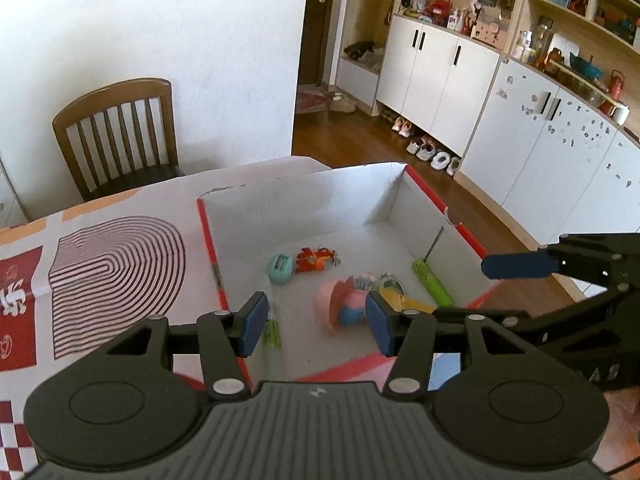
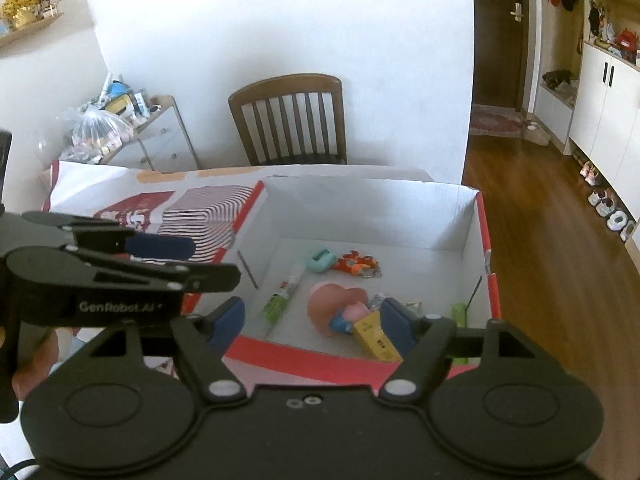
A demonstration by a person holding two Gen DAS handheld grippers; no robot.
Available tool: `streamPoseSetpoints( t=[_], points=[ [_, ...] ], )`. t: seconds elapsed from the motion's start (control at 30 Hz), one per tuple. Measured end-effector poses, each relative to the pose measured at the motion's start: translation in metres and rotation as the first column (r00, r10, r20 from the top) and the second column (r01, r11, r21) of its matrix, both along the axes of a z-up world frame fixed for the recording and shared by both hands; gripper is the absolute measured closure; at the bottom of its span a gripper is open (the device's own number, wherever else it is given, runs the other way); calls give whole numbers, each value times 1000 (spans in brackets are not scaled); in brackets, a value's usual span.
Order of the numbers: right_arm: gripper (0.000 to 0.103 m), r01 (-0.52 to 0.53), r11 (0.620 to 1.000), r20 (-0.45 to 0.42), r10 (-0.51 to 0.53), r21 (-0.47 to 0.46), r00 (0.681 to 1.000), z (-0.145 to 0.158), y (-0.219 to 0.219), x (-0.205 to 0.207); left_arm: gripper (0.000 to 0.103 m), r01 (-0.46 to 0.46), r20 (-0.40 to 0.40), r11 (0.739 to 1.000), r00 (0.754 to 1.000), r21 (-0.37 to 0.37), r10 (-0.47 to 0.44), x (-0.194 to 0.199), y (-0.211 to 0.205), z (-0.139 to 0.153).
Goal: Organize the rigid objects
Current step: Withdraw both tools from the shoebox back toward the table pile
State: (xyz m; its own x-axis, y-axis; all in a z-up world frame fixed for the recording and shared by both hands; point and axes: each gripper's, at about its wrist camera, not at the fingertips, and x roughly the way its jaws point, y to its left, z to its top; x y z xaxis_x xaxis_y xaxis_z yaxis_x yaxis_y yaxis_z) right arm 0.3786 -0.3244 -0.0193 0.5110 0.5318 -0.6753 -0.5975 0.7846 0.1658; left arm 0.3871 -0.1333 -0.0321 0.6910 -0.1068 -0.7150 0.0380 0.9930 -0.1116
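An open white cardboard box with red edges [image 1: 424,192] [image 2: 486,240] stands on the table. Inside lie a teal sharpener [image 1: 281,267] [image 2: 320,260], an orange toy [image 1: 318,259] [image 2: 357,263], a pink heart-shaped toy [image 1: 338,307] [image 2: 336,306], a yellow box [image 2: 374,336], a green-handled screwdriver [image 1: 432,282] and a green glue tube [image 1: 272,332] [image 2: 280,300]. My left gripper [image 1: 316,324] is open and empty above the box's near edge. My right gripper [image 2: 314,326] is open and empty above the near edge too; it also shows at the right of the left wrist view [image 1: 516,266].
The table carries a red, white and striped cloth [image 1: 116,264] [image 2: 200,208]. A wooden chair [image 1: 116,132] [image 2: 292,120] stands behind it. White cabinets [image 1: 520,132] and shoes [image 1: 424,148] line the wooden floor on the right. A cluttered side table [image 2: 132,128] stands at the left.
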Motion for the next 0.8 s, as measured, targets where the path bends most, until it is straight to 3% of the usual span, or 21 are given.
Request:
streamPoseSetpoints(
  t=[0.1, 0.23, 0.5, 0.6, 0.8],
  points=[
    [26, 8, 1000, 3, -8, 15, 1000, 3, 0, -11, 50, -4, 2, 1000, 1000, -10, 4, -16, 7, -1],
    [21, 23, 999, 13, -23, 35, 1000, 4, 1, -25, 41, -10, 17, 1000, 1000, -22, 11, -39, 18, -1],
    [13, 32, 997, 36, -34, 73, 999, 6, 14, -55, 40, -26, 37, 998, 999, -56, 28, -76, 42, 2],
    [11, 20, 997, 55, -24, 77, 998, 8, 23, -67, 29, -33, 58, 998, 998, -61, 37, -91, 52, 3],
    [3, -12, 996, 93, 3, 90, 996, 7, 41, -94, 29, -68, 74, 995, 995, -77, 74, -117, 79, -2]
  ],
)
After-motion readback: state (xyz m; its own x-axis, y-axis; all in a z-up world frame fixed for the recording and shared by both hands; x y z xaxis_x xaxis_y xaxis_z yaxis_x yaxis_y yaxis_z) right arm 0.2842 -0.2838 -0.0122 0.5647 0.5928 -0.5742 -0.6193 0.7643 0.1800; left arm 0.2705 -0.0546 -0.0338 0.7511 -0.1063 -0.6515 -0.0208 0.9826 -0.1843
